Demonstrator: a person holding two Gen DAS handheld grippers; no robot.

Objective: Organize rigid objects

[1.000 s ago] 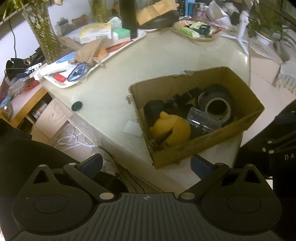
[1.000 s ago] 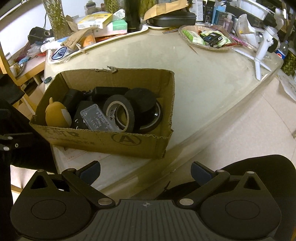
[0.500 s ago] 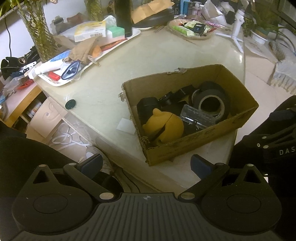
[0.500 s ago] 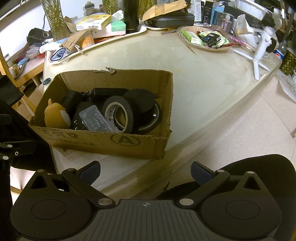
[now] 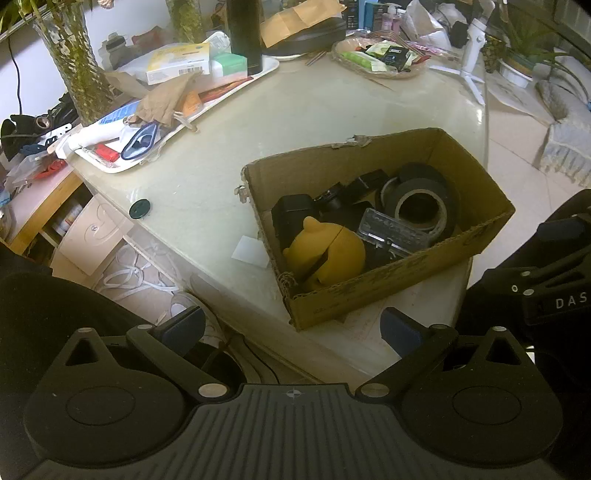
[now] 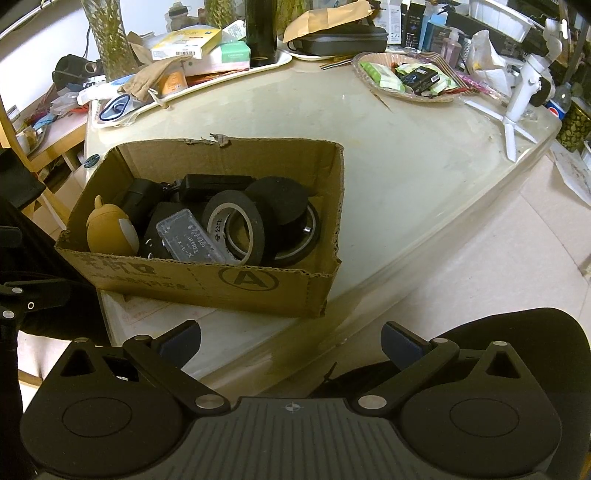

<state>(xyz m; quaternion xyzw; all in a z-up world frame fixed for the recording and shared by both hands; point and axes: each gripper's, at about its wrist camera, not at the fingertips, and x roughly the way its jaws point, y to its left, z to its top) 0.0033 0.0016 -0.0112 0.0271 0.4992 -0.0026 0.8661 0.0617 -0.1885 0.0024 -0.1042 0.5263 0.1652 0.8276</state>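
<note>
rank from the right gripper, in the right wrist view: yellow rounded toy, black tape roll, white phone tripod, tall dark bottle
1. Black tape roll, inside the cardboard box, just ahead of the right gripper.
2. Yellow rounded toy, at the box's left end; close to the tape roll's distance.
3. White phone tripod, far right table edge.
4. Tall dark bottle, back on the tray.

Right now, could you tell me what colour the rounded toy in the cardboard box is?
Mustard yellow; the toy shows best in the left wrist view.

Cardboard box [image 6: 207,280], centre of right wrist view: circled letter "A" printed on near wall; print left of it illegible. Black device [image 5: 554,295], right edge of left wrist view: white letters "DAS", cut off by frame.
</note>
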